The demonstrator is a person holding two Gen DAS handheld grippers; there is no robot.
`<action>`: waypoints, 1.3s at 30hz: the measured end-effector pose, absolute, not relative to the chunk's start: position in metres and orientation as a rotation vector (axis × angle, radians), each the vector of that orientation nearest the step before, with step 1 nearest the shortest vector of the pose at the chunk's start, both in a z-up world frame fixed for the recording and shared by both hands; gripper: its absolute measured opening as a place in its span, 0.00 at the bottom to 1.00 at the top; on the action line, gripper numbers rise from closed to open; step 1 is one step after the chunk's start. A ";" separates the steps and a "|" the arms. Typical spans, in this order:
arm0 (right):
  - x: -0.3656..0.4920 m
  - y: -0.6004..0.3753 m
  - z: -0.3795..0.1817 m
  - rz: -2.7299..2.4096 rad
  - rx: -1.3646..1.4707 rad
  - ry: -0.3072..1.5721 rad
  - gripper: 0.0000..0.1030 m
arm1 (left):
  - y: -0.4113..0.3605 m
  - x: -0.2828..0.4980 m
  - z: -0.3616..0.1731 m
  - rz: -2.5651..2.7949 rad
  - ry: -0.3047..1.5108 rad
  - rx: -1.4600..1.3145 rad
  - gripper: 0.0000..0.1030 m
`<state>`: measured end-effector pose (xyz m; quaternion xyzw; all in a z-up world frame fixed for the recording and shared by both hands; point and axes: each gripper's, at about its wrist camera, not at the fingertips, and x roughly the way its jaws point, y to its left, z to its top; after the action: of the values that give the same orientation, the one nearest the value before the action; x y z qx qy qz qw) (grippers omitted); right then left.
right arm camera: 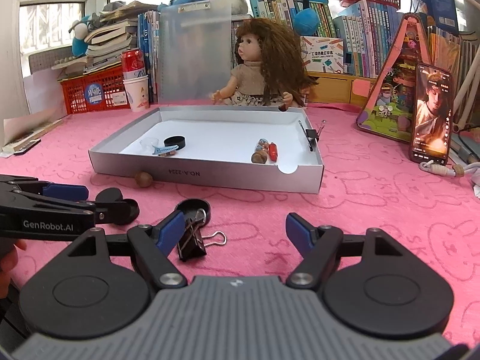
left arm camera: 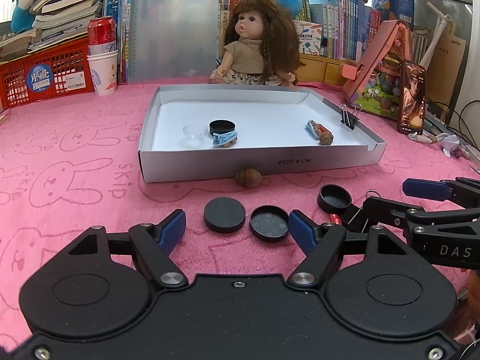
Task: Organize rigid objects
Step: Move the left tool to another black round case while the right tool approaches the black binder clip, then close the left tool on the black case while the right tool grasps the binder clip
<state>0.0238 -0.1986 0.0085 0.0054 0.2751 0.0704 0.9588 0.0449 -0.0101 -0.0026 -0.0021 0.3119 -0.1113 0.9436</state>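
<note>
Left wrist view: left gripper (left arm camera: 237,229) hovers low over the pink cloth surface (left arm camera: 75,180), jaws apart, nothing between the pads. Just ahead of it lie two black round caps: a flat-side-up cap (left arm camera: 224,214) and a hollow-side-up cap (left arm camera: 269,223), side by side, the hollow one just beside the gripper's right-hand finger. A third black cap (left arm camera: 334,199) lies further right, hollow up, near the right gripper's arm, which enters from the right edge. A brown nut (left arm camera: 247,177) sits on the cloth against the front wall of the white box tray (left arm camera: 270,163). Inside the tray: a black cap (left arm camera: 222,127), a clear small cup (left arm camera: 193,133) left of it, a blue hair clip (left arm camera: 225,138) touching the black cap's front, a bundle of small items with a nut (left arm camera: 321,133) toward the right, and a black binder clip (left arm camera: 348,120) clamped on the tray's right wall. Doll (left arm camera: 258,45) sits behind the tray.

Right wrist view: right gripper (right arm camera: 235,231) is low over the cloth, jaws wide apart, empty. A black binder clip (right arm camera: 192,241) lies on the surface just beside its left finger (right arm camera: 171,231), overlapping the rim of a hollow black cap (right arm camera: 192,207). Left gripper's arm comes in from the left edge over two more caps (right arm camera: 124,207). The nut (right arm camera: 143,179) rests by the tray front (right arm camera: 210,177). A phone (right arm camera: 432,114) stands propped at right.
</note>
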 end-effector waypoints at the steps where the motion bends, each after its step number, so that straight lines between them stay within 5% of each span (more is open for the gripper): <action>1: 0.023 -0.199 0.008 0.144 0.008 0.558 0.81 | -0.010 0.044 -0.003 -0.226 0.635 -0.006 0.71; 8: 0.018 -0.194 0.002 0.191 -0.028 0.567 0.81 | -0.014 0.031 -0.001 -0.263 0.639 -0.005 0.47; 19: 0.018 -0.186 -0.006 0.203 -0.062 0.578 0.81 | -0.028 0.028 -0.003 -0.288 0.626 0.024 0.32; 39: 0.022 -0.181 -0.009 0.199 -0.070 0.559 0.82 | -0.039 0.035 -0.014 -0.252 0.553 0.063 0.32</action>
<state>0.0216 -0.1813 -0.0092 -0.0343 0.2755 0.0982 0.9557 0.0350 -0.0387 -0.0135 0.0311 0.2721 -0.1243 0.9537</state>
